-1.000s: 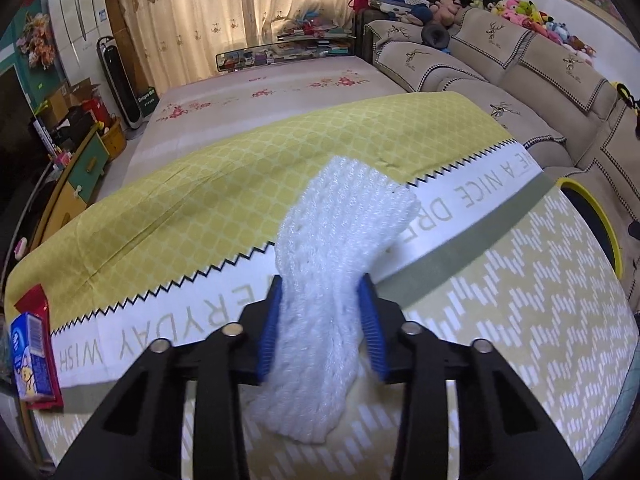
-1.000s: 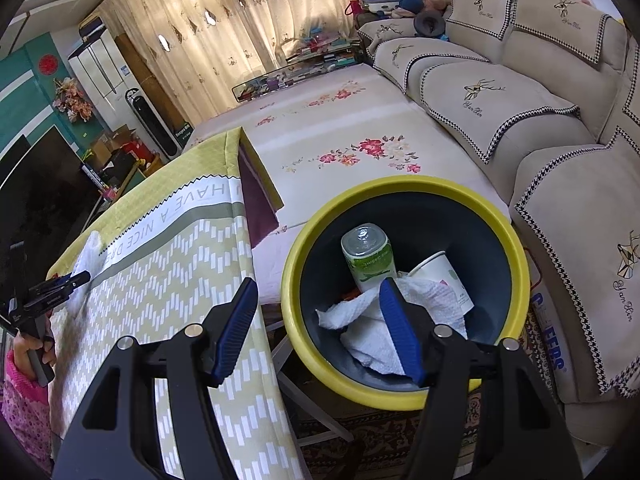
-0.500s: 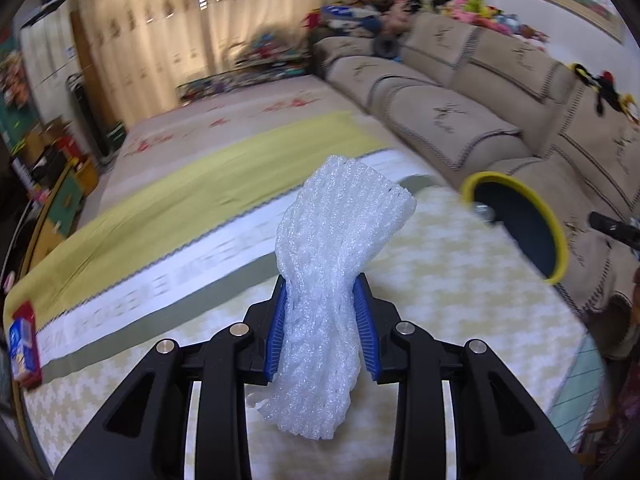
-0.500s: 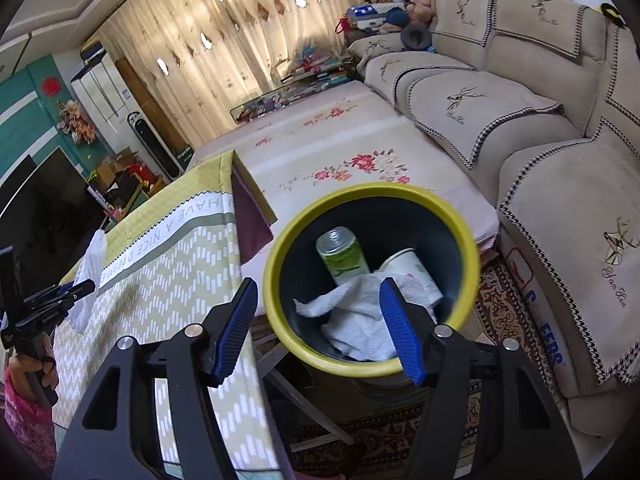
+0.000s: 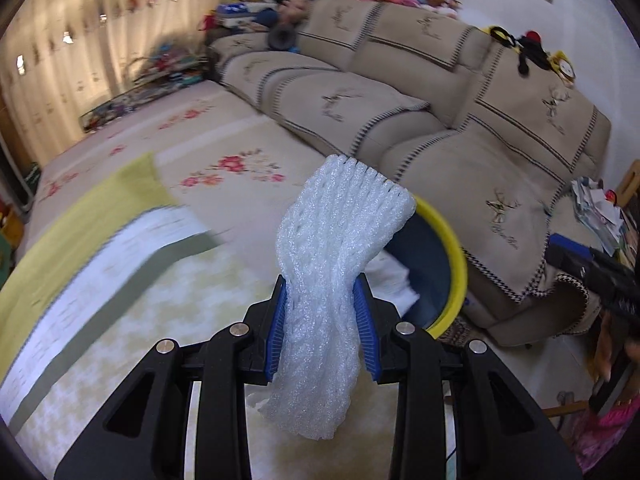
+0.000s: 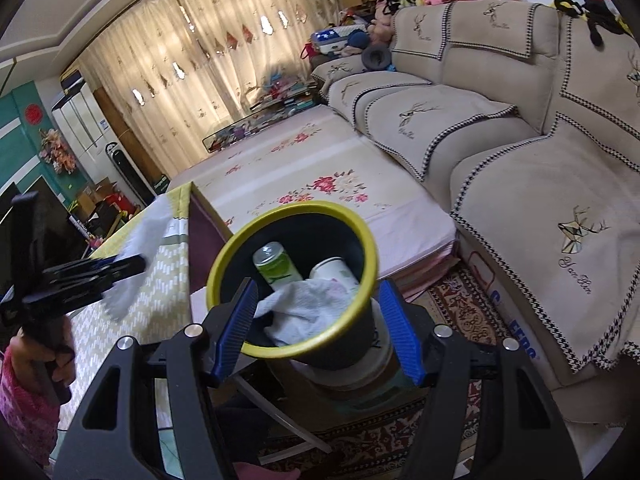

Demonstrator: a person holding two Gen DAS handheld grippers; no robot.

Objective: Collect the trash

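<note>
Foam netting [image 5: 332, 280] clamped upright in left claw [image 5: 324, 328], yellow-rimmed bin [image 6: 296, 280] framed between gaping right claw [image 6: 316, 328]

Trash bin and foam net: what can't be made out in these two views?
- Left wrist view: the foam net, clamped in the left claw, covers much of the trash bin; tablecloth lettering is motion-blurred.
- Right wrist view: the crumpled paper hides the bin's bottom; can and cup show only in part. The right claw is open, empty.
</note>
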